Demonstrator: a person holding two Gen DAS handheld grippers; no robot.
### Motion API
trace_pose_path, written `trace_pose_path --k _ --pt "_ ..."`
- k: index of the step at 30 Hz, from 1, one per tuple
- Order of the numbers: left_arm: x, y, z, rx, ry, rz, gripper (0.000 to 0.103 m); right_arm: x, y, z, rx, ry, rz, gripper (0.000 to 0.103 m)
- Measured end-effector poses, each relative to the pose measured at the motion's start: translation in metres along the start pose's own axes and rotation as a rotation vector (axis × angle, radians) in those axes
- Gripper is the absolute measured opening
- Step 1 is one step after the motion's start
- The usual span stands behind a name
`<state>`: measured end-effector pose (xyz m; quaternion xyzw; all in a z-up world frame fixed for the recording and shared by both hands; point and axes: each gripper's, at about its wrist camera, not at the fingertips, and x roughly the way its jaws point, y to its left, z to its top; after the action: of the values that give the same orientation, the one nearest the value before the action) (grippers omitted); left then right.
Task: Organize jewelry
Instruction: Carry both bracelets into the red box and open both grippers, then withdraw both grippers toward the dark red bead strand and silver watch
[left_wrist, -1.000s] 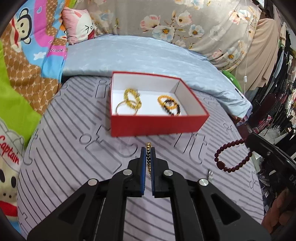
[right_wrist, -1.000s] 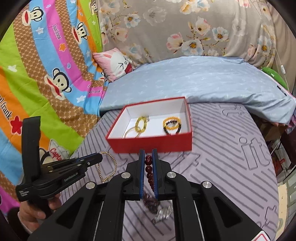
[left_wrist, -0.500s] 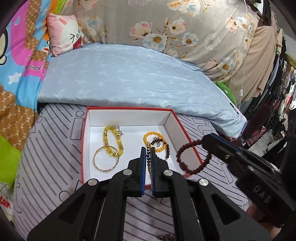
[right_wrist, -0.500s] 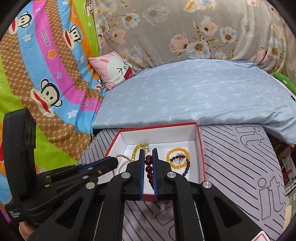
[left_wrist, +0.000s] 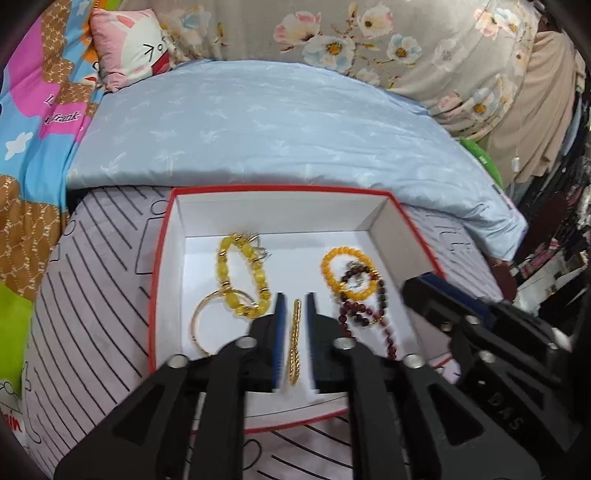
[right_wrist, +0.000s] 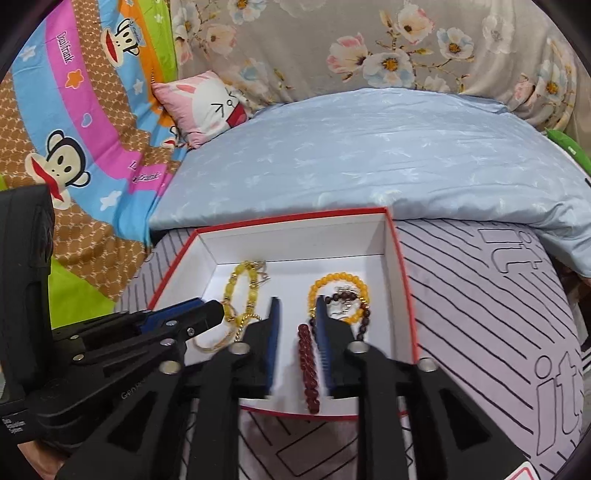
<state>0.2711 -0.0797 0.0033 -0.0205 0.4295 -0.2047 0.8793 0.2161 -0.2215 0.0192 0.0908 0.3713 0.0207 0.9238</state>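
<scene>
A red box with a white inside (left_wrist: 168, 266) (right_wrist: 400, 280) lies on the striped grey mat. It holds a yellow bead bracelet (left_wrist: 240, 277) (right_wrist: 236, 291), a gold bangle (left_wrist: 201, 325), an orange bead bracelet (left_wrist: 334, 273) (right_wrist: 338, 280) and dark beads. My left gripper (left_wrist: 295, 302) is open over the box; a gold chain (left_wrist: 294, 341) hangs loose between its fingers. My right gripper (right_wrist: 299, 310) is open over the box; a dark red bead bracelet (right_wrist: 308, 365) (left_wrist: 364, 317) lies between its fingers.
A light blue pillow (left_wrist: 266, 125) (right_wrist: 369, 155) lies behind the box. A pink rabbit cushion (left_wrist: 129, 40) (right_wrist: 207, 107) and a cartoon monkey blanket (right_wrist: 74, 110) are at the left. Hanging clothes (left_wrist: 554, 110) are at the right.
Both grippers have moved over the box and opened. The gold chain and the dark red bracelet have been let go and sit loose between the fingers.
</scene>
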Motion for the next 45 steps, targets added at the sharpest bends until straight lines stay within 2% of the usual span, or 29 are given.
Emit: trace_pose_path --k 1,3,12,19,27,36,45 --pt "0.001 0.001 -0.001 -0.001 -0.002 0.019 0.035 -0.004 -0.003 0.0 0.009 -0.013 -0.004 0.039" --pt "-0.002 0.001 -0.002 0.009 -0.023 0.053 0.038 -0.013 -0.007 -0.001 0.022 -0.031 -0.007 0.043" --pt "-0.03 0.003 -0.011 0.016 -0.064 0.089 0.038 -0.053 -0.015 -0.017 0.043 -0.061 -0.021 0.044" --pt "-0.057 0.012 -0.035 -0.017 -0.072 0.102 0.038 -0.082 -0.014 -0.048 0.045 -0.067 -0.051 0.045" --pt "-0.077 0.024 -0.075 -0.062 -0.041 0.112 0.039 -0.103 -0.015 -0.091 0.078 -0.024 -0.055 0.045" --pt "-0.085 0.025 -0.117 -0.105 0.009 0.092 0.04 -0.114 -0.019 -0.151 0.114 0.073 -0.062 0.044" --pt "-0.088 0.02 -0.151 -0.127 0.061 0.066 0.04 -0.112 -0.013 -0.181 0.138 0.128 -0.048 0.045"
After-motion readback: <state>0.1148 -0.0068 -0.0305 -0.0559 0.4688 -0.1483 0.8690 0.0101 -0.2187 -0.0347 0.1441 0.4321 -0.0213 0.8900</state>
